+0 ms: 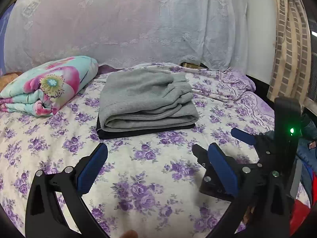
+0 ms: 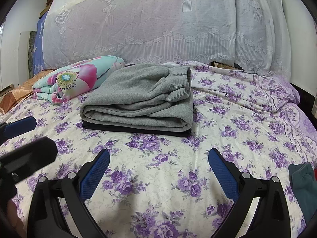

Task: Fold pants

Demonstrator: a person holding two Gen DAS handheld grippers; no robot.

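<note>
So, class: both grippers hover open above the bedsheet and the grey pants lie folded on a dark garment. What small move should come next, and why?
Probably draw both grippers back. The grey pants already sit folded on the dark garment, and the left gripper and right gripper are open and empty, short of the stack.

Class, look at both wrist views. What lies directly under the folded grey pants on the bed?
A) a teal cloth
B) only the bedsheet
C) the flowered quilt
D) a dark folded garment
D: a dark folded garment shows as a black edge beneath the folded grey pants, between them and the bedsheet.
</note>
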